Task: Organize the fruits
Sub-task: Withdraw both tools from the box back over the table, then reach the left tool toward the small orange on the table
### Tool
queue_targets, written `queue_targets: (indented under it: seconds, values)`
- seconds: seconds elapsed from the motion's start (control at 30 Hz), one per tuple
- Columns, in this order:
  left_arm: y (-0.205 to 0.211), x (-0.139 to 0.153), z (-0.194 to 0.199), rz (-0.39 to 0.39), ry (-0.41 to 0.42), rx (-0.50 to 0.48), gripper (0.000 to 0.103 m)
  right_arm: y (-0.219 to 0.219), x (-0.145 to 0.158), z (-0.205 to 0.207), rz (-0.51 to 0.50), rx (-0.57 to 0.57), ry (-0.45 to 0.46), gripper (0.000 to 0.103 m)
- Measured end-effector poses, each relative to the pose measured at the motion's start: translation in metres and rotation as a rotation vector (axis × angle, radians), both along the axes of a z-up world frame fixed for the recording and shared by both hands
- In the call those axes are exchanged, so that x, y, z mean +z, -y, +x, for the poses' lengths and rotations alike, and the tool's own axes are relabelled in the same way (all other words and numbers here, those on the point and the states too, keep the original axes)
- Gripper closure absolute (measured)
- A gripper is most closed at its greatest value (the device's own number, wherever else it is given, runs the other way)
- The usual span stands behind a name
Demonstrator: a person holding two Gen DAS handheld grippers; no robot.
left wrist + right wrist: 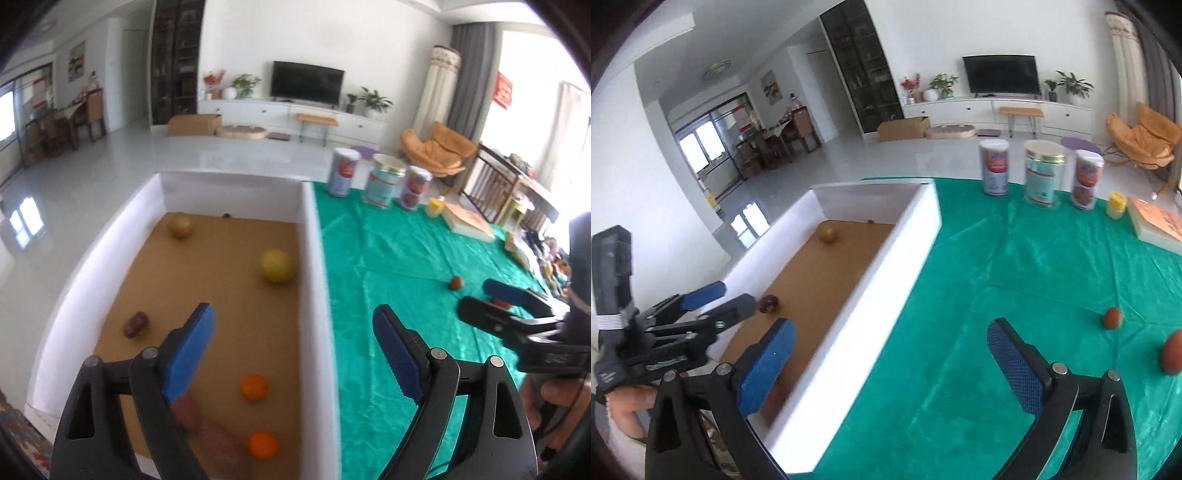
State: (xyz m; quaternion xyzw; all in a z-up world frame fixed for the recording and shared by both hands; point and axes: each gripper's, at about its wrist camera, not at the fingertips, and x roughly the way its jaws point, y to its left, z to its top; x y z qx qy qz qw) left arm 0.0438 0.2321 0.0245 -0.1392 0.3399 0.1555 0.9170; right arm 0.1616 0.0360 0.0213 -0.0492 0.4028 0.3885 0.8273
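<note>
A white box with a brown floor holds two oranges, a yellow-green fruit, a tan round fruit, a dark red-brown fruit and a pinkish long piece. My left gripper hangs open over the box's right wall, nothing between its fingers. My right gripper is open and empty over the box and the green cloth. Two red-brown fruits lie on the cloth to its right. Each gripper shows in the other's view: the left gripper, the right gripper.
Three tall cans stand at the cloth's far edge, with a small yellow jar and a book beside them. Clutter lines the cloth's right side. A hand holds the right gripper.
</note>
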Motion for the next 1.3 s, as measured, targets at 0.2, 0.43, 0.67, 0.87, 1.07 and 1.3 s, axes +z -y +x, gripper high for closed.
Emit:
queue_targets:
  seconds: [0.2,0.43,0.67,0.87,1.07,1.3]
  values:
    - [0.124,-0.047,0.050,-0.105,-0.072,-0.322,0.011,0.139,-0.084,0.033,-0.214,-0.359,-0.016,0.000]
    - [0.184,-0.130,0.123,0.010,-0.179,-0.328,0.011,0.237,-0.116,0.049,-0.288,-0.604,-0.009,0.000]
    - [0.189,-0.163,0.167,0.072,-0.216,-0.290,0.011,0.254,-0.126,0.064,-0.285,-0.657,-0.028,0.000]
    - [0.193,-0.166,0.176,0.097,-0.214,-0.279,0.008,0.250,-0.129,0.062,-0.300,-0.654,-0.026,0.000]
    - [0.191,-0.167,0.179,0.093,-0.223,-0.266,0.004,0.250,-0.129,0.062,-0.300,-0.654,-0.026,0.000]
    - [0.191,-0.167,0.179,0.093,-0.224,-0.265,0.003,0.250,-0.129,0.062,-0.300,-0.654,-0.026,0.000]
